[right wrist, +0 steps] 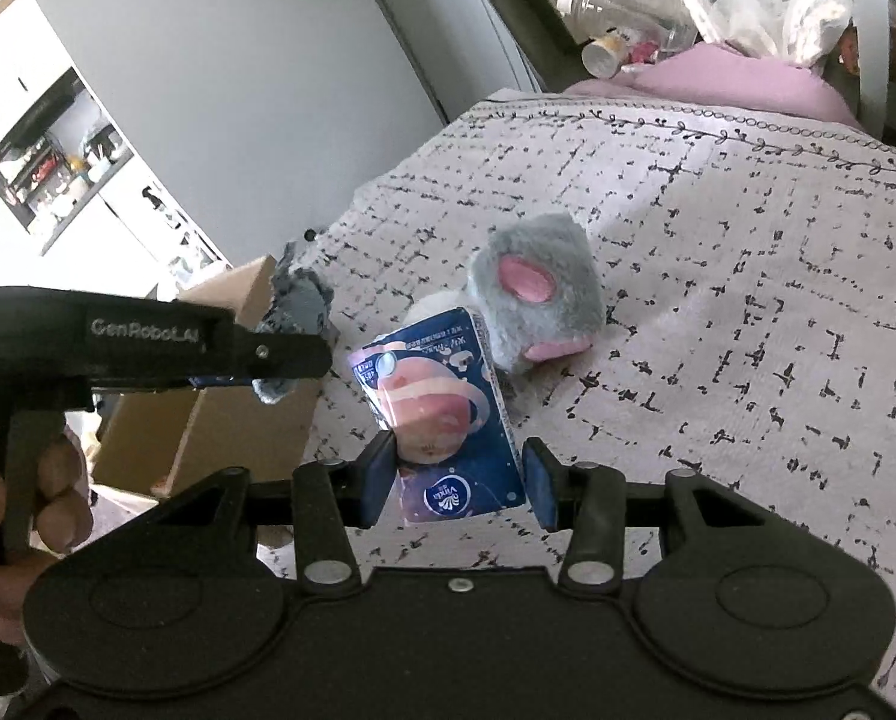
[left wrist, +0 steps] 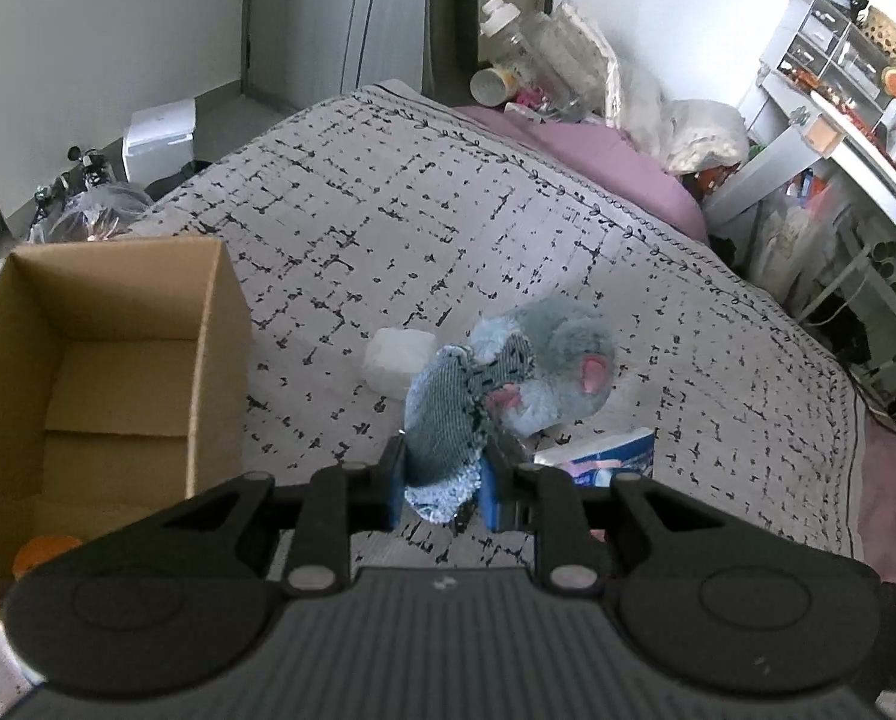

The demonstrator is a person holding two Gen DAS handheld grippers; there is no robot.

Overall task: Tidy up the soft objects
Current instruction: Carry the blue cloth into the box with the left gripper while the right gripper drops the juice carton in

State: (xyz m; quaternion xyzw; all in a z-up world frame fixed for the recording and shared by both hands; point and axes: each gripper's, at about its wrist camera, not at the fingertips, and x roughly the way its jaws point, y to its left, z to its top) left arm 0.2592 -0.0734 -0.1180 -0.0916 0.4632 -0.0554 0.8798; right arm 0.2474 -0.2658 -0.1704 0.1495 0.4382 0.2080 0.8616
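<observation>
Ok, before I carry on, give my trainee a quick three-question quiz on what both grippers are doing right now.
1. True or false: the left gripper is shut on the blue-grey cloth.
2. Which item lies between the open fingers of the right gripper? A) grey plush toy B) tissue pack C) white lump
3. Fill in: in the left wrist view, the cardboard box stands to the ___ of the cloth.
Key: 1 true; 2 B; 3 left.
</observation>
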